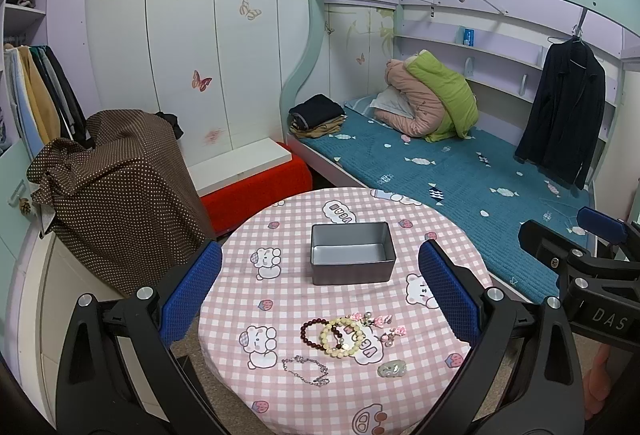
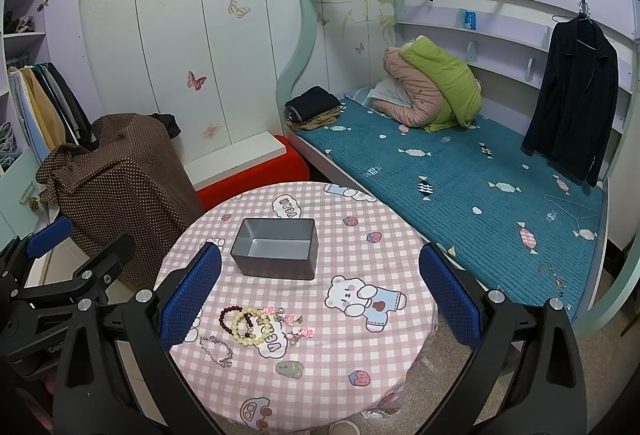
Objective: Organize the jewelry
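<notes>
Hovering spread wide, grasping nothing: left hand-held gripper [image 1: 320, 291] and right hand-held gripper [image 2: 320, 291], above bracelets [image 1: 338, 335] lying near grey tin [image 1: 352, 253] on table [image 1: 448, 255].

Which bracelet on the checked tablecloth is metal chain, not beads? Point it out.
The silver chain bracelet, lying alone at the near edge; the dark red bead bracelet and cream bead bracelet overlap behind it.

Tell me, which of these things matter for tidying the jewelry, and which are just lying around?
For the job: grey tin, dark bead bracelet, cream bead bracelet, silver chain, pink charms, green pendant.

Just lying around: folded clothes, hanging jacket, quilt.
</notes>
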A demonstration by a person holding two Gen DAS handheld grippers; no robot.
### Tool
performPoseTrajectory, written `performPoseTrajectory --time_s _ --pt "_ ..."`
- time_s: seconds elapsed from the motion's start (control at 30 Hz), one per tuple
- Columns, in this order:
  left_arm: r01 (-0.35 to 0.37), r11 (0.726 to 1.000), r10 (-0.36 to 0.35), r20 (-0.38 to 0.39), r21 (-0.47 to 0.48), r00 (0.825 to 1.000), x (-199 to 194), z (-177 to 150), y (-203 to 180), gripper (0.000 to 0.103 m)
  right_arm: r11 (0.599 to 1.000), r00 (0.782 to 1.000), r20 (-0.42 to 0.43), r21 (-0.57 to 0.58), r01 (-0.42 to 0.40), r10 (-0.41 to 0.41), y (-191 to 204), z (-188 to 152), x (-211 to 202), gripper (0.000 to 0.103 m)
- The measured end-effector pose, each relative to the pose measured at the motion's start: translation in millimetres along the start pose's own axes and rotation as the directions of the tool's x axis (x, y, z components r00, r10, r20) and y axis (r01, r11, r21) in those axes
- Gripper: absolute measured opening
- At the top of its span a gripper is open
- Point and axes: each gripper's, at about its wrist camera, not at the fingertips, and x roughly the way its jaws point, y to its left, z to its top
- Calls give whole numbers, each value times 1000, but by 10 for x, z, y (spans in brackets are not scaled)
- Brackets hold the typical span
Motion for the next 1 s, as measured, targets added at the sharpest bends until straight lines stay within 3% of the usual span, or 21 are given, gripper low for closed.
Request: performPoseTrajectory --time_s 1.0 --pt "3 1000 -3 -1 -4 1000 -35 20 -2 98 1000 1000 -3 2 -2 2 3 6 30 95"
